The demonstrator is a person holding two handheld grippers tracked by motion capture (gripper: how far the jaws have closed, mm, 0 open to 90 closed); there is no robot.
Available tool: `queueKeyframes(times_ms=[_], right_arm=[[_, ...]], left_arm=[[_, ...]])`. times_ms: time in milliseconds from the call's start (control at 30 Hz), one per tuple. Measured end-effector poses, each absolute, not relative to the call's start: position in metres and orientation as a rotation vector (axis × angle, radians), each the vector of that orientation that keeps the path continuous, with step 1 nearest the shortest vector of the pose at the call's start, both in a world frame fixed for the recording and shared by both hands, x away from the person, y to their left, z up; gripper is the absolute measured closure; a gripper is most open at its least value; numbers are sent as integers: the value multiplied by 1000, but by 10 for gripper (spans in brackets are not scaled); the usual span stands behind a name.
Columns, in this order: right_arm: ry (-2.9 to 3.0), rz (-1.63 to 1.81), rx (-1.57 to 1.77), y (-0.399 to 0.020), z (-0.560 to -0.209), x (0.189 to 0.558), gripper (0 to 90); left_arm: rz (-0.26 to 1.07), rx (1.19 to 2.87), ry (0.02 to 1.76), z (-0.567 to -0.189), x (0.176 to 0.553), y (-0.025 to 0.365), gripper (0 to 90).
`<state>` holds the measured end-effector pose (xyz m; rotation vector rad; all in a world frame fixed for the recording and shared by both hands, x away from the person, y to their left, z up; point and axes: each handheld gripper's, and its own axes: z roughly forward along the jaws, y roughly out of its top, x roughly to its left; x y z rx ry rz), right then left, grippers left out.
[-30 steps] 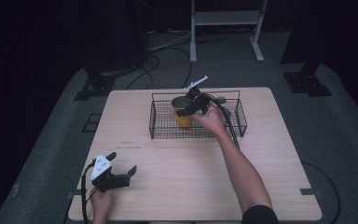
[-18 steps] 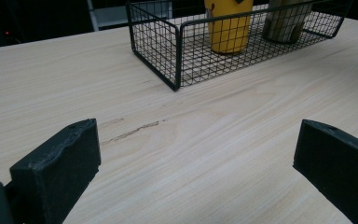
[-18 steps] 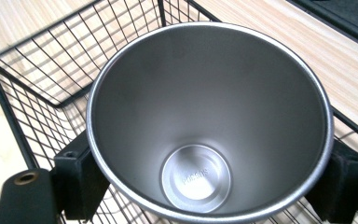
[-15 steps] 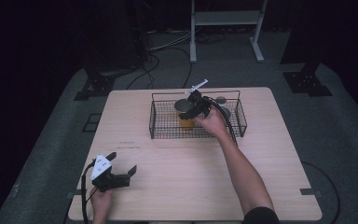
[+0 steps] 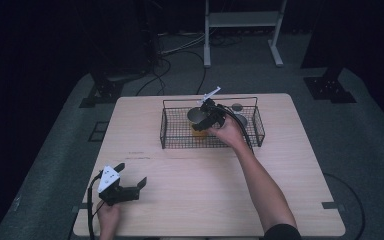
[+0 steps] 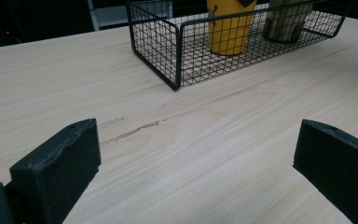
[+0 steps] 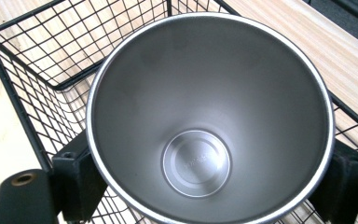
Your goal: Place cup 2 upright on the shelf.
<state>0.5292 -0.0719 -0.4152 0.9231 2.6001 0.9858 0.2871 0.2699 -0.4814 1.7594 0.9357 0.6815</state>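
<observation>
Right tool (image 7: 205,186): I have its two black jaws closed against opposite sides of a steel cup (image 7: 209,116), one jaw at each flank below the rim; the cup stands open end up, its inside bare and its round base plain to see in the right gripper view. Cup and tool sit over the wire basket (image 5: 170,131), and in the high view the right tool (image 5: 206,116) is at the basket's middle, just above a yellow cup (image 5: 198,132) that stands on the basket floor. Whether the steel cup touches the yellow one I cannot tell. A second steel vessel (image 6: 289,18) stands in the basket beside the yellow cup (image 6: 228,23), as seen from the left gripper view. Left tool (image 6: 196,172): jaws spread wide, nothing between them, only bare tabletop (image 6: 214,140). In the high view my left tool (image 5: 132,187) lies low at the near left corner of the tabletop (image 5: 290,165), well apart from the basket, which rests at the far middle. Floor beyond: cables (image 5: 180,50) and a white frame leg (image 5: 207,35).
</observation>
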Motion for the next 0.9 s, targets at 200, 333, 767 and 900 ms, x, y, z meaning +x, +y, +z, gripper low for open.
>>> queueKeyframes(times_ms=[200, 333, 767, 900], right_arm=[[2606, 1006, 926, -75, -416, 529, 115], [2602, 1041, 929, -76, -416, 528, 98], [2581, 1099, 944, -79, -412, 527, 10], [2565, 1130, 952, -80, -407, 526, 9]], left_arm=[[682, 1758, 935, -481, 287, 270, 0], [682, 1758, 935, -481, 287, 270, 0], [683, 1757, 936, -482, 287, 270, 0], [682, 1756, 940, -481, 287, 270, 0]])
